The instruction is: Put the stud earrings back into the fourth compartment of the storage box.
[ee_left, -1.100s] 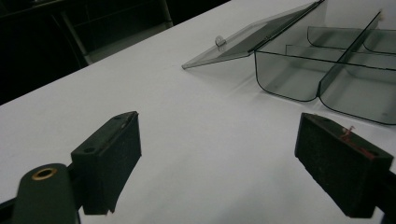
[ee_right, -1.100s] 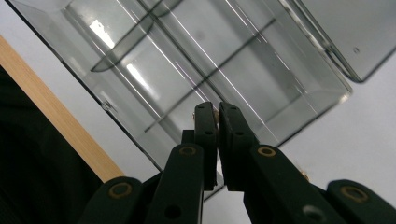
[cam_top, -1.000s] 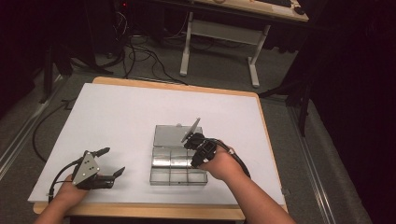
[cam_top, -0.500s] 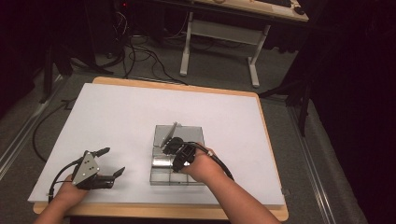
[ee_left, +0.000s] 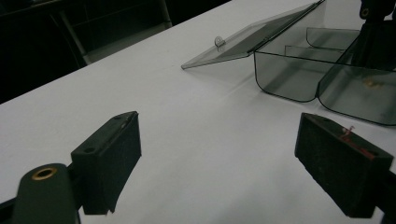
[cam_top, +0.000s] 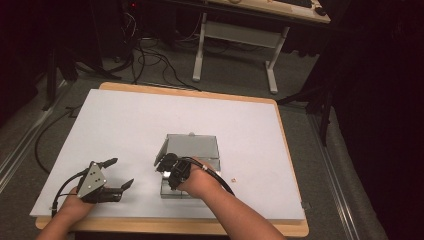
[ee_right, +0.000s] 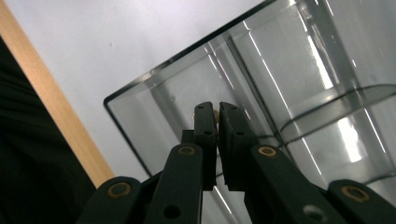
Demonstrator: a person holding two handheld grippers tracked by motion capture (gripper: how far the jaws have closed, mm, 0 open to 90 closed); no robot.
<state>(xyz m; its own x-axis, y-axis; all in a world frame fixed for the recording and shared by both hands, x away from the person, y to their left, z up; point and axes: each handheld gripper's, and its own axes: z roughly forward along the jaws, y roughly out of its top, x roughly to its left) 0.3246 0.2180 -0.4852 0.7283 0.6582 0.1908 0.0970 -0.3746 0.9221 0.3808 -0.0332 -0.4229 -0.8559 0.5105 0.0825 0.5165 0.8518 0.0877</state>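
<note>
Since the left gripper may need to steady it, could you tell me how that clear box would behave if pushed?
The box looks like thin clear plastic, so probably light and apt to slide on the smooth white table. Its open lid lies flat behind, which may resist tipping backward. The walls likely flex a little.

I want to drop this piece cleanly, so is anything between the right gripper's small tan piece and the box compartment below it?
Nothing visible. The right gripper holds the small tan piece between nearly shut jaws, directly over a compartment of the clear plastic divided box, whose hinged clear lid lies folded back.
</note>
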